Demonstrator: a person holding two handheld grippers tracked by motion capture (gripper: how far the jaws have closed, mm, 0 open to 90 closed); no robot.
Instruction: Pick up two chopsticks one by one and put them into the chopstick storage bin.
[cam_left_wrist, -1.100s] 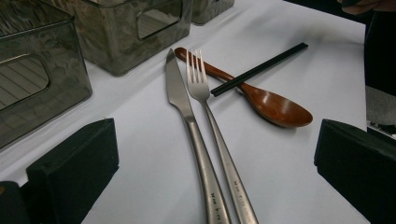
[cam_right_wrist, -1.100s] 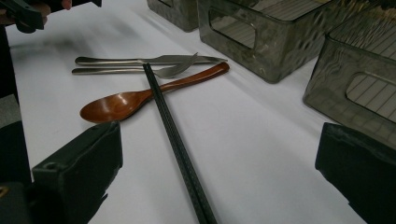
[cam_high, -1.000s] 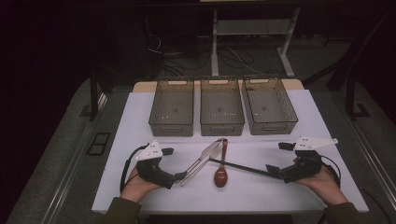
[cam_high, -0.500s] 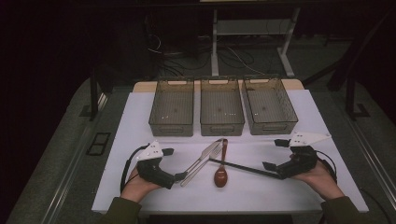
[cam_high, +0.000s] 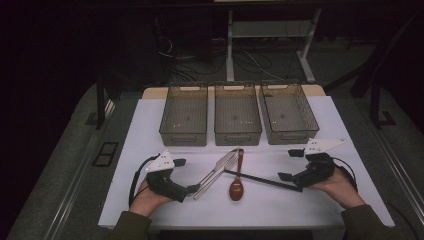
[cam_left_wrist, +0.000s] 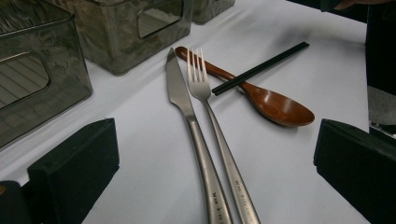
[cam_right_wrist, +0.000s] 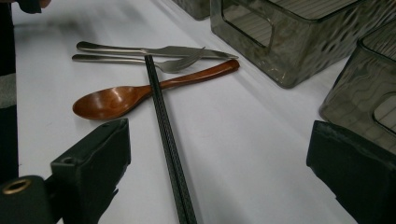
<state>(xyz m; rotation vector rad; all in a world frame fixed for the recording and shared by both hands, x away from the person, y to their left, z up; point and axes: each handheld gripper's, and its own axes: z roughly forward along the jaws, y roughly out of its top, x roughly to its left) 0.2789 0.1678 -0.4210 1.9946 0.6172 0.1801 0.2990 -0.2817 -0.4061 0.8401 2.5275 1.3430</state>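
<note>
Nothing sorted yet: knife (cam_left_wrist: 187, 112), fork (cam_left_wrist: 210, 116), spoon (cam_high: 236, 182), chopsticks (cam_right_wrist: 168, 135) loose on table (cam_high: 150, 130), three bins (cam_high: 238, 114) empty. Both grippers' fingers (cam_left_wrist: 74, 163) spread, grasping nothing.

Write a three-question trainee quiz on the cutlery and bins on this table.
1. How many bins stand at the table's far side?
2. True or false: the black chopsticks lie across the wooden spoon.
3. Which lies beside the fork: A) ladle B) knife C) whisk?

Key: 1. Three: left bin, middle bin, right bin. 2. True. 3. B. Left gripper and right gripper are both open, holding nothing.
</note>
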